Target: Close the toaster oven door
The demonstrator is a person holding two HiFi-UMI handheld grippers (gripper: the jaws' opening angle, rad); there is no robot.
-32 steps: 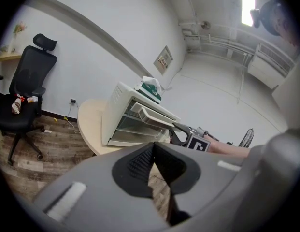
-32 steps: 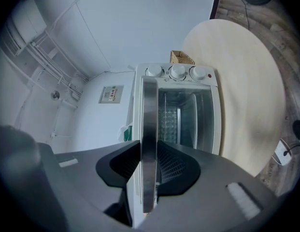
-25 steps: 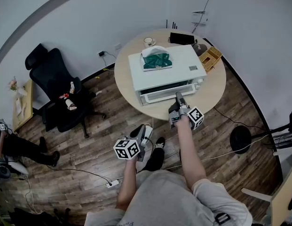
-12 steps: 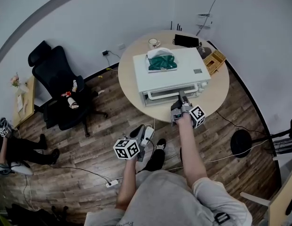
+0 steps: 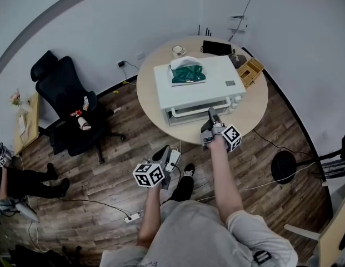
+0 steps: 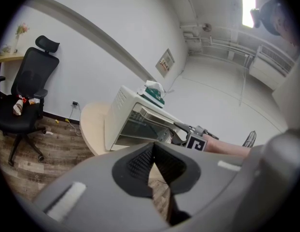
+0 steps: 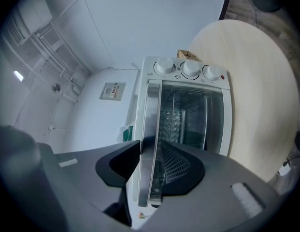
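A white toaster oven (image 5: 197, 85) stands on a round wooden table (image 5: 250, 107). Its glass door (image 7: 188, 115) stands almost upright against the front, below three knobs (image 7: 191, 69). My right gripper (image 5: 211, 113) reaches over the table edge to the door's silver handle (image 7: 149, 129). In the right gripper view the handle sits between the jaws of the right gripper (image 7: 150, 151), both pads touching it as the jaws begin opening. My left gripper (image 5: 163, 153) hangs low over the wooden floor, away from the table. It is the same left gripper (image 6: 152, 151) whose jaws meet, shut on nothing.
A green cloth (image 5: 188, 74) lies on the oven's top. Behind the oven sit a cup (image 5: 176, 50), a black device (image 5: 216, 47) and a wooden box (image 5: 249, 68). A black office chair (image 5: 66, 102) stands left. A power strip (image 5: 173, 159) and cables lie on the floor.
The oven door has swung up from partly open to nearly shut. My right gripper went up and toward the oven with the handle. The left gripper stayed put.
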